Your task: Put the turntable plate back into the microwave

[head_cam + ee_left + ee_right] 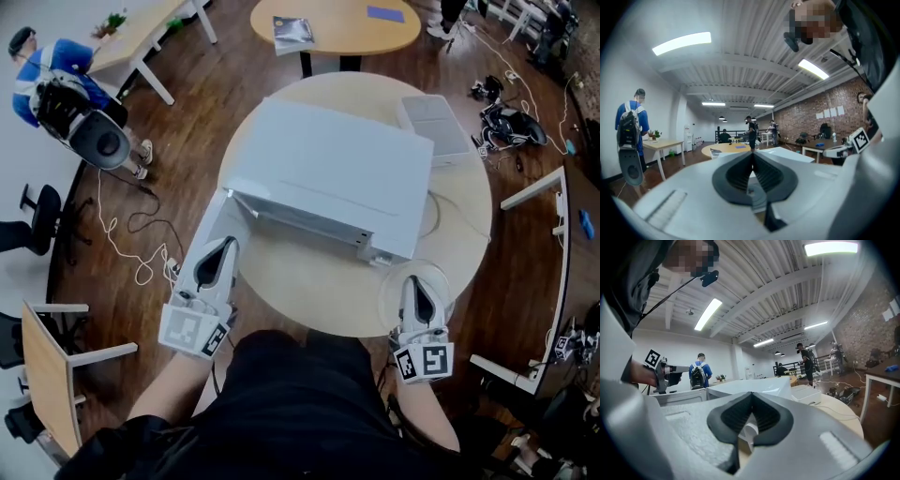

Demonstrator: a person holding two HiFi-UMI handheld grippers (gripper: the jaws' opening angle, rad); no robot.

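The white microwave (328, 169) fills the middle of the round table (309, 291), its front turned toward me. A white panel, its door as far as I can tell, juts out from the front left corner. My left gripper (227, 246) lies right over that panel, jaws pressed together with nothing between them. Behind the microwave on the same table sits a flat white box (436, 124), and a thin cable (433, 217) curls beside it. Farther off, a second round table (342, 33) carries a book (293, 33), and a person in blue with a backpack (52, 80) stands by a desk at the left.

The turntable plate (392, 281) lies flat on the table's near right edge, out in front of the microwave's right corner. My right gripper (419, 279) is directly above it with its jaws closed tip to tip. I can't tell whether they touch the glass. The plate is round and clear, so the pale tabletop shows through and mostly its rim stands out.
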